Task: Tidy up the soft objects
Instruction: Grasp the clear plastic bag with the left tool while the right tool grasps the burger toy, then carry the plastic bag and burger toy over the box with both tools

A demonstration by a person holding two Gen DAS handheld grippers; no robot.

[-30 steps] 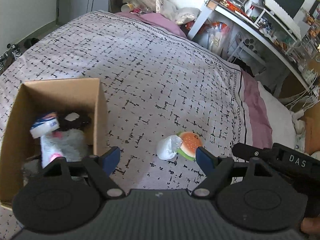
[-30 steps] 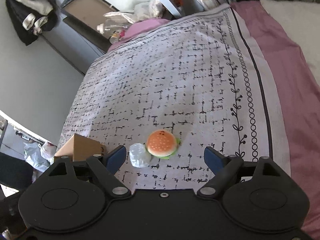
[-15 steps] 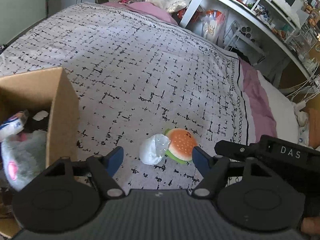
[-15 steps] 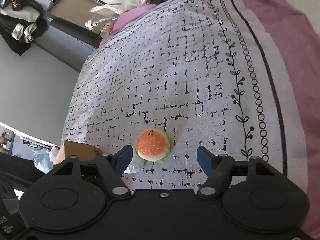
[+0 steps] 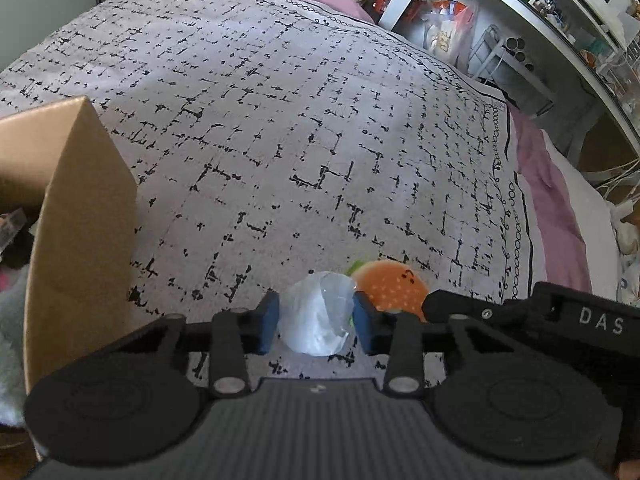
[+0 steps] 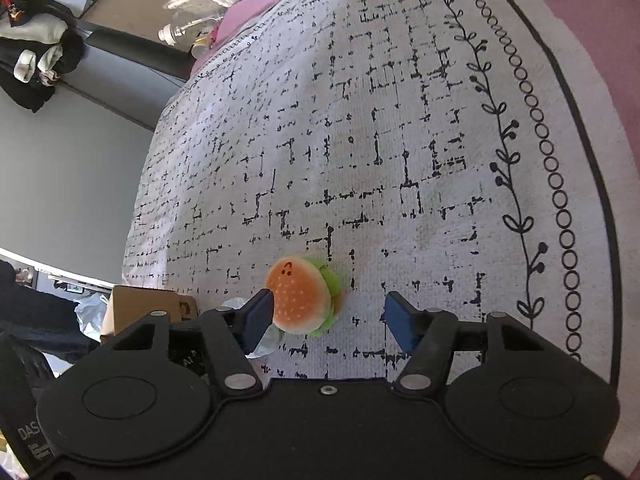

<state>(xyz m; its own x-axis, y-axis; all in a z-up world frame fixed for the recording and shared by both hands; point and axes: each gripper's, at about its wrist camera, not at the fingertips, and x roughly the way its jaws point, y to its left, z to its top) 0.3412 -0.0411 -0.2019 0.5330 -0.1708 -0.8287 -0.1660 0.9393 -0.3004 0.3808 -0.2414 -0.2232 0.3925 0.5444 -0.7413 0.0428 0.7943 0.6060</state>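
Left wrist view: cardboard box holding grey plush; left fingers pinching white bag; right fingers spread

The left gripper is closed on a crumpled white plastic bag. A burger plush lies just beside it on the bedspread. A cardboard box stands to the left.

A crumpled white plastic bag lay on the bedspread, touching a small burger plush with orange bun and green lettuce, just beside it.
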